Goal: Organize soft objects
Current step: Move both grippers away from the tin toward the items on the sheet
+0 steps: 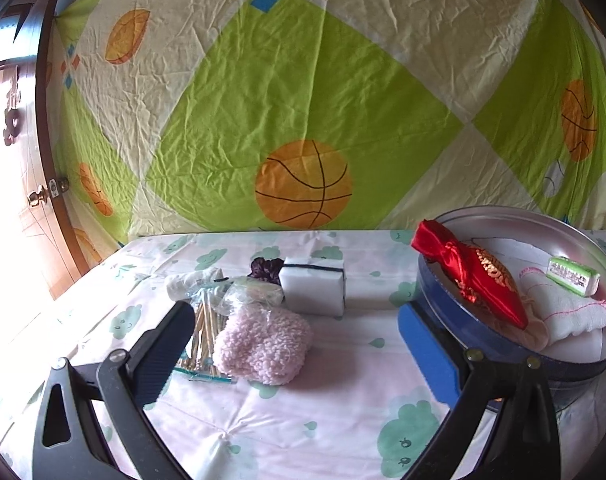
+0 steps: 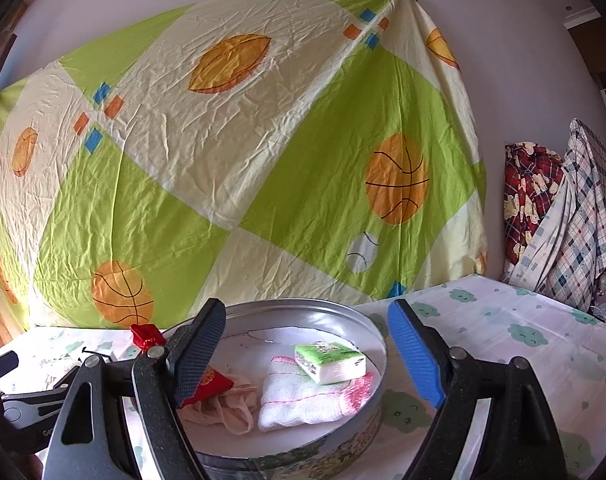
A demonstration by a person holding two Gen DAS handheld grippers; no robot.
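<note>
In the left wrist view my left gripper (image 1: 295, 312) stands open above the bed. A pink fluffy pad (image 1: 263, 344) lies between its fingers, touching neither. Beside the pad are a bag of thin sticks (image 1: 205, 332), a white sponge block with a black band (image 1: 315, 288), a dark purple piece (image 1: 265, 268) and a whitish cloth (image 1: 189, 280). To the right, a round tin (image 1: 435, 300) holds a red satin pouch (image 1: 483, 280), a white pink-edged cloth (image 1: 563, 312) and a green tissue pack (image 1: 575, 276). My right gripper (image 2: 307, 312) hangs open over the tin (image 2: 363, 428), holding nothing.
A wrinkled sheet with basketball prints (image 1: 303, 120) hangs behind the bed. A wooden door (image 1: 43, 160) stands at the left. Plaid clothes (image 2: 563, 220) are heaped at the bed's far right. A beige stocking (image 2: 231, 408) also lies in the tin.
</note>
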